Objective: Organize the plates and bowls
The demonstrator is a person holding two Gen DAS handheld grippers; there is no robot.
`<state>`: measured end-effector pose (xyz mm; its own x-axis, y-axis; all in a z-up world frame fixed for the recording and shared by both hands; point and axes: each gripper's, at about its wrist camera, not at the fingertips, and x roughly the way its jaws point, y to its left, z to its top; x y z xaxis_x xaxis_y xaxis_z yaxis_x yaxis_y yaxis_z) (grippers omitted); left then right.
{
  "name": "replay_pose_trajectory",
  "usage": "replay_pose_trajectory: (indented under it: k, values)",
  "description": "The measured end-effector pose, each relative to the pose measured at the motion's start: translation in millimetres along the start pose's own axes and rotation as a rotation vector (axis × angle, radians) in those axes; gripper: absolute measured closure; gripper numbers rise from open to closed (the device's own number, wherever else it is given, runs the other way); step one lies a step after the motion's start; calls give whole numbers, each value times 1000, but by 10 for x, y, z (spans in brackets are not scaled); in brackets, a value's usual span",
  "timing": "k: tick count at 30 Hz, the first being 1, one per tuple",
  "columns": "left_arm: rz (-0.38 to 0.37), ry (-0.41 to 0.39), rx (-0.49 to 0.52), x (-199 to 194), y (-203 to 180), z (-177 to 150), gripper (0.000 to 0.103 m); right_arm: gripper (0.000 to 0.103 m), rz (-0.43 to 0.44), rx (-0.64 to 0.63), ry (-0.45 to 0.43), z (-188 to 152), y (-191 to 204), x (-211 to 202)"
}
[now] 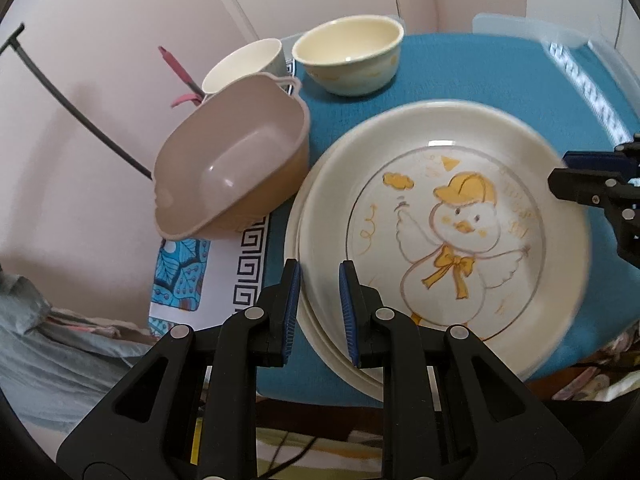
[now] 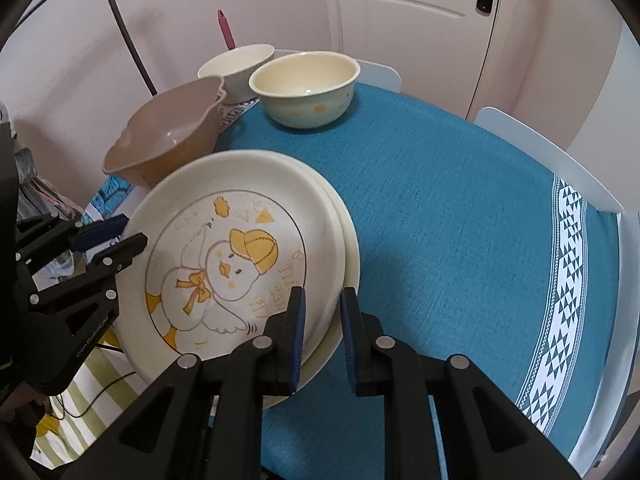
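White letters on the side of the left gripper [image 2: 120,240] read something like "GenRobot.AI". The duck plate [image 2: 224,264] has yellow writing beside the duck, but it is too blurry to read.

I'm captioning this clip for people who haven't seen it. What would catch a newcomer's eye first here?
First the duck plate, cream with a yellow-capped duck, topping a plate stack on the blue tablecloth. The left hand-held gripper and right hand-held gripper clamp its opposite rims. Behind stand a tan basin and a cream bowl.
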<state>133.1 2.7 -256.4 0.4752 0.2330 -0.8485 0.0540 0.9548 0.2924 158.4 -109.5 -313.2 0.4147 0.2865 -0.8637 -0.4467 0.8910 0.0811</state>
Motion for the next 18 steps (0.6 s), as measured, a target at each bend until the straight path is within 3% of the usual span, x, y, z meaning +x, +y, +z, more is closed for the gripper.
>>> replay_pose_trajectory:
  k: [6, 8, 9, 10, 11, 12, 13, 18]
  values:
    - [-30, -73, -88, -383, 250, 223, 82, 87, 46, 22, -102, 165, -49, -365]
    - [-30, -107, -125, -549, 358, 284, 57, 87, 74, 31, -137, 243, -72, -500]
    - [-28, -124, -140, -607, 405, 312, 20, 84, 86, 36, -154, 274, -81, -559]
    - [-23, -148, -156, -672, 451, 327, 1, 67, 94, 41, -172, 304, -89, -617]
    - [-17, -194, -174, -762, 510, 337, 0, 50, 100, 42, -185, 324, -97, -659]
    - [-20, -212, -180, -807, 545, 345, 0, 10, 114, 45, -206, 352, -107, -719]
    - [-29, -213, -185, -824, 584, 362, 0, 0, 126, 49, -227, 370, -113, -758]
    - [-41, -182, -246, -730, 872, 368, 0, 0, 120, 28, -262, 511, -81, -776]
